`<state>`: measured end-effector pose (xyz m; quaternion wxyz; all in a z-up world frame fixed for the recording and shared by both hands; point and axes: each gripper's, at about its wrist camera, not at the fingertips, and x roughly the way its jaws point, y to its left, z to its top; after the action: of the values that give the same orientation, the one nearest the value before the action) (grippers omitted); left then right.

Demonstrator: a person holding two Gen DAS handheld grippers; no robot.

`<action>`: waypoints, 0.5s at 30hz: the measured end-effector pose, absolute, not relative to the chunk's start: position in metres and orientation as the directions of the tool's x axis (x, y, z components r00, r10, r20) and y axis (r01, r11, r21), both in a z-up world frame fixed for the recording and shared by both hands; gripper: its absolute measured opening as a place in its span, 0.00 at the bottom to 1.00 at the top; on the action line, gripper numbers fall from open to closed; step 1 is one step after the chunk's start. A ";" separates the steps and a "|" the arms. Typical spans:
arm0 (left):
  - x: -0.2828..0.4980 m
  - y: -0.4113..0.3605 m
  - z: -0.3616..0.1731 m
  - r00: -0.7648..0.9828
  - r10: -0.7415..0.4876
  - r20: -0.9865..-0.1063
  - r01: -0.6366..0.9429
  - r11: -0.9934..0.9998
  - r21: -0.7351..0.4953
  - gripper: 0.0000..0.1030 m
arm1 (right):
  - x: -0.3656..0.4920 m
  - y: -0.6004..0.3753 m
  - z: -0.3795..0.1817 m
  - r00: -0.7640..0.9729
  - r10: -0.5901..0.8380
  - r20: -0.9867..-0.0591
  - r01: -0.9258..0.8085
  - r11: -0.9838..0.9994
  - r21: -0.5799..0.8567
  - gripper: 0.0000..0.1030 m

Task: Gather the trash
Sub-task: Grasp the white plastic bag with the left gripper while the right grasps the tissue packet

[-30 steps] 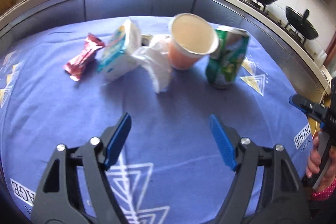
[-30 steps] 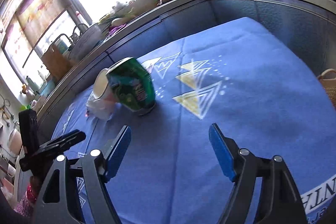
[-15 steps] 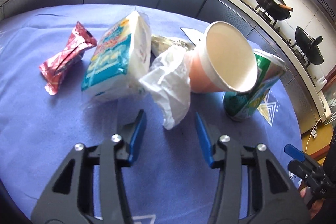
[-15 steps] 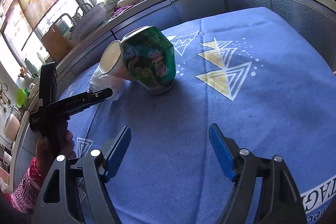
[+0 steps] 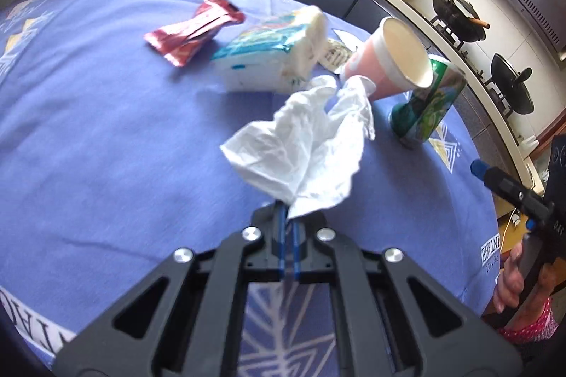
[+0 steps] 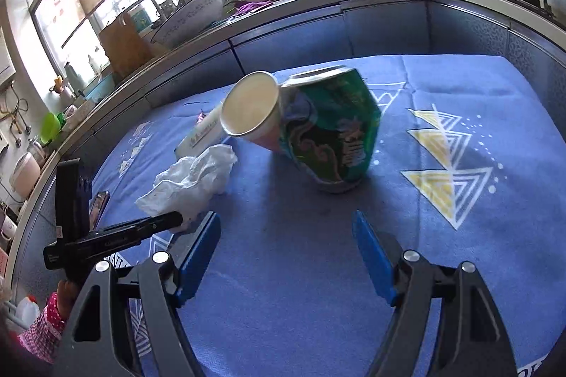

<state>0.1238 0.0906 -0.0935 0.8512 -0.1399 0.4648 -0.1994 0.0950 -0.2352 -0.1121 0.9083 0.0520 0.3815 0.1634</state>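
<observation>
Pinching only corner of crumpled tissue (image 5: 304,147), left gripper (image 5: 288,237) fingers clamped tight; wad hangs loose above blue counter (image 5: 106,136) near paper cup (image 5: 389,62), could slip or snag (thin hold).

Right view: right gripper (image 6: 286,256) fingers wide apart, low, pointed at dented green can (image 6: 332,129); cup leaning on can may topple.

Right gripper (image 6: 286,256) agape before can (image 6: 330,133)
</observation>
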 end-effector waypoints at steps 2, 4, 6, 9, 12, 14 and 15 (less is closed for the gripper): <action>0.116 0.104 -0.096 0.492 -0.462 -0.738 0.188 0.884 -0.427 0.03 | 0.099 -0.223 -0.113 0.645 0.353 -0.678 -0.280 0.935 0.220 0.73; 0.109 0.114 -0.096 0.498 -0.458 -0.736 0.174 0.885 -0.433 0.03 | 0.103 -0.208 -0.111 0.635 0.365 -0.681 -0.310 0.927 0.208 0.70; 0.104 0.121 -0.095 0.509 -0.459 -0.728 0.167 0.883 -0.439 0.02 | 0.106 -0.192 -0.108 0.624 0.379 -0.683 -0.349 0.918 0.190 0.68; 0.098 0.128 -0.093 0.524 -0.466 -0.713 0.167 0.877 -0.450 0.02 | 0.110 -0.164 -0.103 0.610 0.394 -0.688 -0.408 0.900 0.154 0.66; 0.090 0.133 -0.093 0.531 -0.472 -0.704 0.170 0.873 -0.457 0.02 | 0.120 -0.141 -0.105 0.594 0.401 -0.697 -0.442 0.887 0.133 0.66; 0.086 0.138 -0.093 0.536 -0.469 -0.702 0.166 0.874 -0.457 0.02 | 0.131 -0.132 -0.108 0.578 0.414 -0.703 -0.435 0.885 0.164 0.67; 0.085 0.140 -0.092 0.539 -0.468 -0.701 0.162 0.874 -0.459 0.02 | 0.138 -0.129 -0.110 0.572 0.422 -0.703 -0.427 0.885 0.184 0.66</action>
<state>0.0854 0.1400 -0.0924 0.8600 -0.1722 0.4440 -0.1832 0.1377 -0.1286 -0.1098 0.8867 -0.0031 0.3955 0.2394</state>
